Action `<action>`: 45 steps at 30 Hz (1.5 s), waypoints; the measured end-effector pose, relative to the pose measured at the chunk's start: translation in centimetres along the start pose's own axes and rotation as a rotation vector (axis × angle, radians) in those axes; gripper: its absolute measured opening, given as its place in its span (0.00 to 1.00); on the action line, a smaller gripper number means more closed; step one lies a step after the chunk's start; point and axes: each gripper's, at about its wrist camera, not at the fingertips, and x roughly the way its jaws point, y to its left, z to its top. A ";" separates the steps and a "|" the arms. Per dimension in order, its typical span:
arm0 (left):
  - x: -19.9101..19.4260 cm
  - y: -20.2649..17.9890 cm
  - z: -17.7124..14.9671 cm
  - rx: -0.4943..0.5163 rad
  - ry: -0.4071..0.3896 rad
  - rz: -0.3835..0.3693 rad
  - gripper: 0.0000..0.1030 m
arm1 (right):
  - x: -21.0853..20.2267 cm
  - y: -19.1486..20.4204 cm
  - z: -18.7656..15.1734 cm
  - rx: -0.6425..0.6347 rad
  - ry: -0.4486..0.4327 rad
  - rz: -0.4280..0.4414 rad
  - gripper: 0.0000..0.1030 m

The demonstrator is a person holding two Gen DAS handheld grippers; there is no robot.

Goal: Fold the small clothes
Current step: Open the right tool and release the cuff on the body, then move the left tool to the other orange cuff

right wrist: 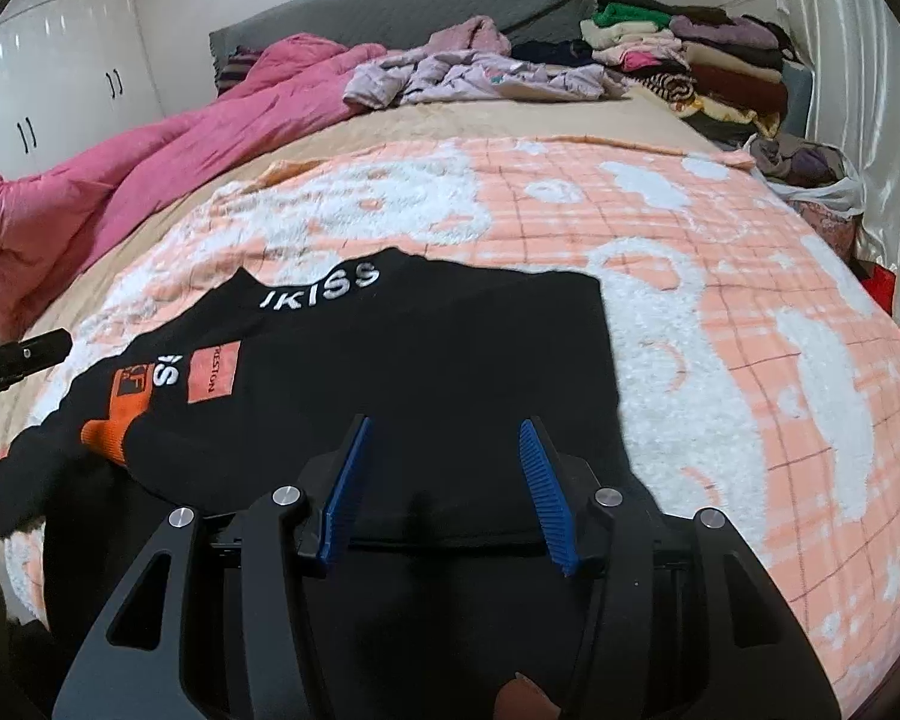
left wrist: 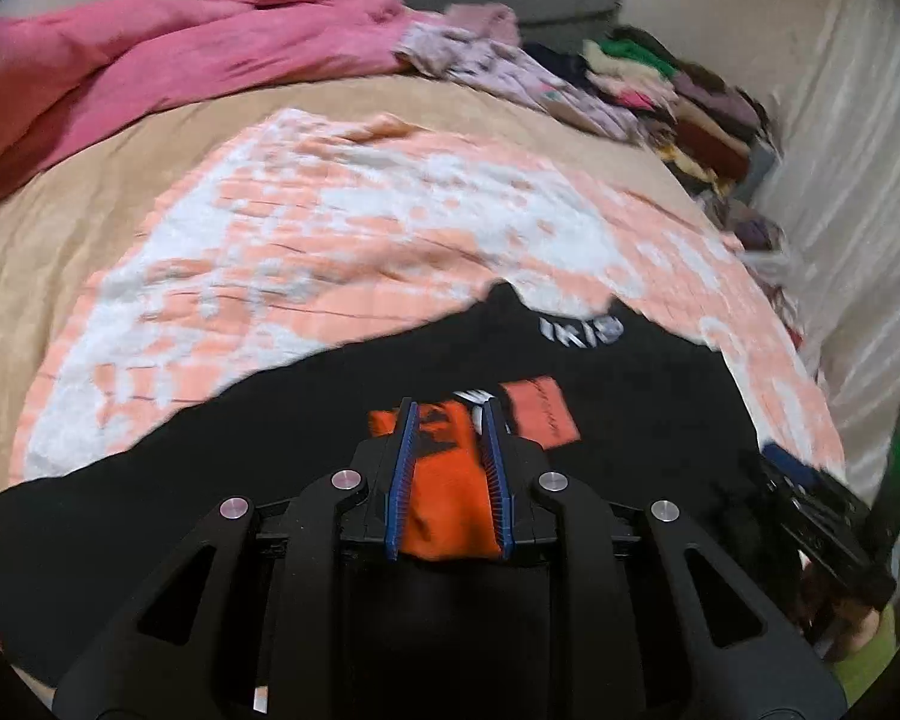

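Note:
A black sweater (right wrist: 402, 360) with white "IKISS" lettering and orange patches lies flat on a peach-and-white blanket (right wrist: 690, 276). Its orange-cuffed sleeve (right wrist: 111, 426) is folded across the body. In the left wrist view, my left gripper (left wrist: 450, 402) hovers over that orange cuff (left wrist: 444, 498), which shows through the narrow gap between the blue pads; the pads do not press on it. My right gripper (right wrist: 444, 420) stands open above the sweater's near part, with nothing between its fingers. The left gripper (right wrist: 24, 354) pokes in at the left edge, apart from the cuff.
A pink quilt (right wrist: 120, 180) is bunched at the left of the bed. Lilac clothes (right wrist: 468, 75) and a stack of folded garments (right wrist: 708, 66) sit at the far end. A white curtain (right wrist: 858, 60) hangs along the right and white cupboards (right wrist: 48, 78) stand at the left.

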 end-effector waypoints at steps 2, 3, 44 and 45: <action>1.5 -1.3 -0.6 0.041 0.040 -0.004 0.17 | 0.4 0.2 0.0 -0.010 0.010 -0.013 0.48; 2.3 -1.7 -1.0 0.053 0.064 0.001 0.19 | 0.7 0.3 0.0 -0.017 0.018 -0.013 0.49; -4.3 5.4 -4.7 -0.065 0.021 0.132 0.75 | -3.9 4.7 -0.6 -0.051 -0.015 0.036 0.94; -4.6 5.6 -4.7 -0.068 0.017 0.142 0.75 | -4.1 5.0 -0.5 -0.055 -0.017 0.040 0.94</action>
